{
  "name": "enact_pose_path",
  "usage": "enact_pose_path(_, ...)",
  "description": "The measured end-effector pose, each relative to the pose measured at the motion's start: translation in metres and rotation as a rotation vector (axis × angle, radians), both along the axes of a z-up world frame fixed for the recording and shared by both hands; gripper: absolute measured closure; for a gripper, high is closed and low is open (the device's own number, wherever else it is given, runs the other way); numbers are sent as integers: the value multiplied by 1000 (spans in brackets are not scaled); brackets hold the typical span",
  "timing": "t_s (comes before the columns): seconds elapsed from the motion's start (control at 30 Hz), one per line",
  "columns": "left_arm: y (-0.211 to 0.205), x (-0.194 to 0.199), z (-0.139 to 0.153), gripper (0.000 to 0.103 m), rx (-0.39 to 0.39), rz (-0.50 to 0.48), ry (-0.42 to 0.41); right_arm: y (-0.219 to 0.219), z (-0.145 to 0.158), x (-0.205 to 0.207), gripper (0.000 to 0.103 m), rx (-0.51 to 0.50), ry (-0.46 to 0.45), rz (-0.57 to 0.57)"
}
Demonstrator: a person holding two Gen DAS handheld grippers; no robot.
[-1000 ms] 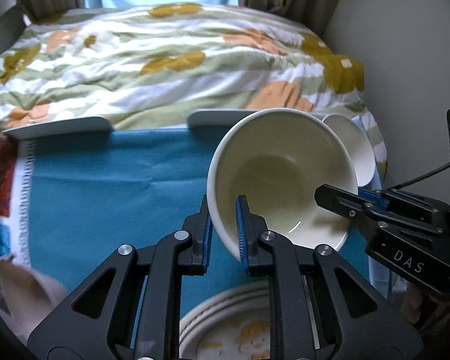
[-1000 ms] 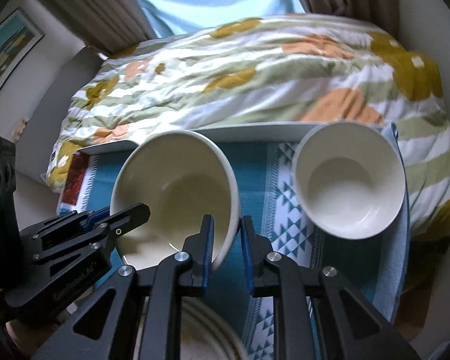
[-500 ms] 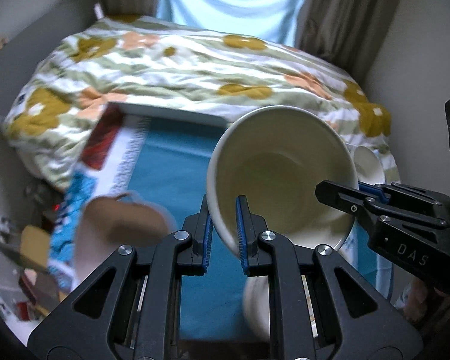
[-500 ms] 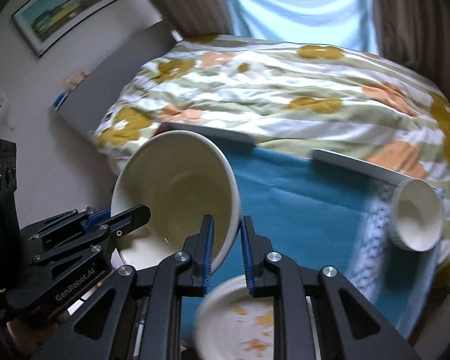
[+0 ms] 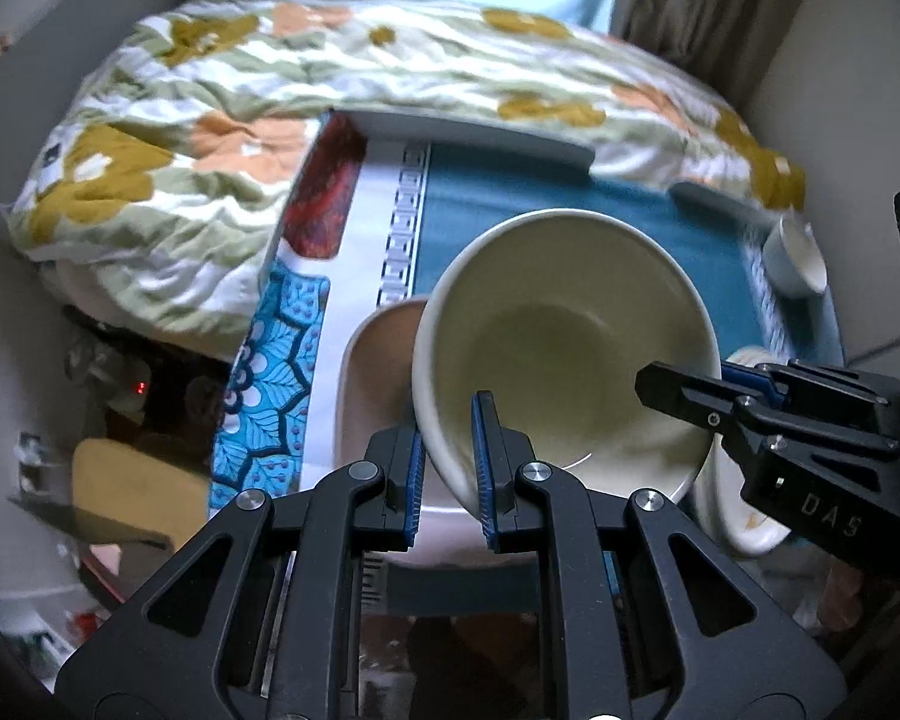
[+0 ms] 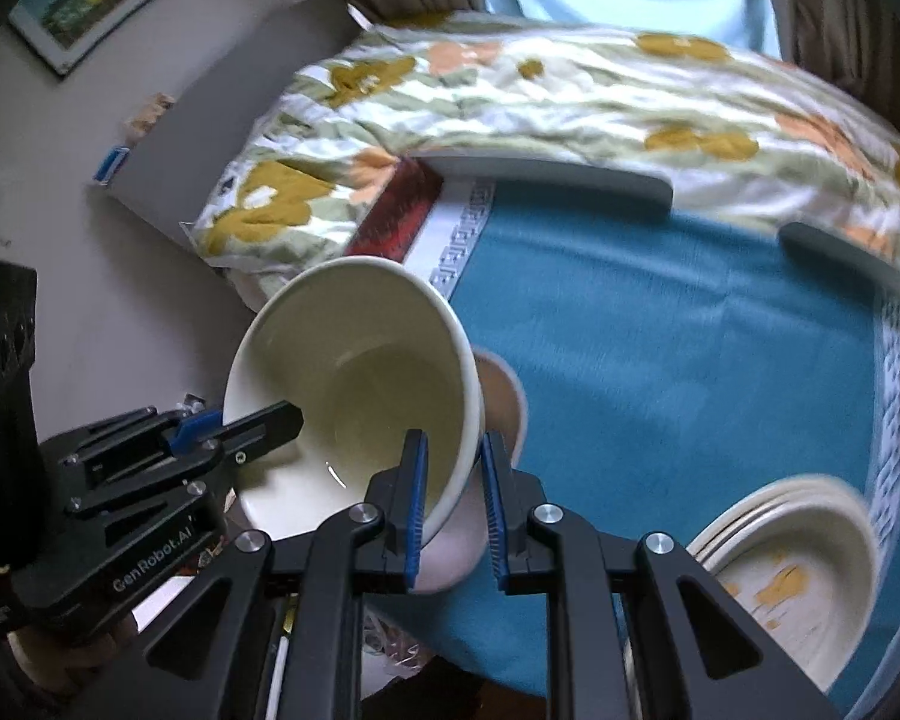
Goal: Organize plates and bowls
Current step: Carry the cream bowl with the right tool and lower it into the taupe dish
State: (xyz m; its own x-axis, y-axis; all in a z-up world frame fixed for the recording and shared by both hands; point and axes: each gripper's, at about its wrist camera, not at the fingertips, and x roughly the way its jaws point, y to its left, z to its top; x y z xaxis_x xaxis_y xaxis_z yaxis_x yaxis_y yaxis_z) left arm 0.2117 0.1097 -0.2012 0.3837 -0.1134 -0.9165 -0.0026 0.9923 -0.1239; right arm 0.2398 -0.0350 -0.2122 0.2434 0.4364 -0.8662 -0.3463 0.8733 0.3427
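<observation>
Basically large cream glazed ceramic bowl (image 5: 561,354), centre frame above a pinkish bowl (image 5: 369,396), looks rigid, heavy, slick, breakable; left gripper (image 5: 448,474) and right gripper (image 6: 453,501) each clamp opposite rim walls, best hold.

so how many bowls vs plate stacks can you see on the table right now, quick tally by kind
Bowls: 3, the large cream bowl held by both grippers, the tan bowl under it, the small white bowl at the far right edge.
Plate stacks: 1, the stack of plates.
Total: 4
</observation>
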Motion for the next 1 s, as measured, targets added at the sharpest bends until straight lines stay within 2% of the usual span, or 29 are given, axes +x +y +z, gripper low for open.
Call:
enact_pose_path(0.17,12,5,-30,90,-1,-71,55,13,-28,-4,87,-34,60,-55)
enact_pose_path(0.43,22,14,-63,90,-11,-132,112,29,-50,-5,87,-83,94,-95)
enact_pose_path(0.6,19,18,-70,90,1,-169,115,31,-57,-3,87,-105,105,-111)
enact_pose_path(1.0,6,20,-70,88,93,-231,98,29,-59,-2,87,-115,103,-126)
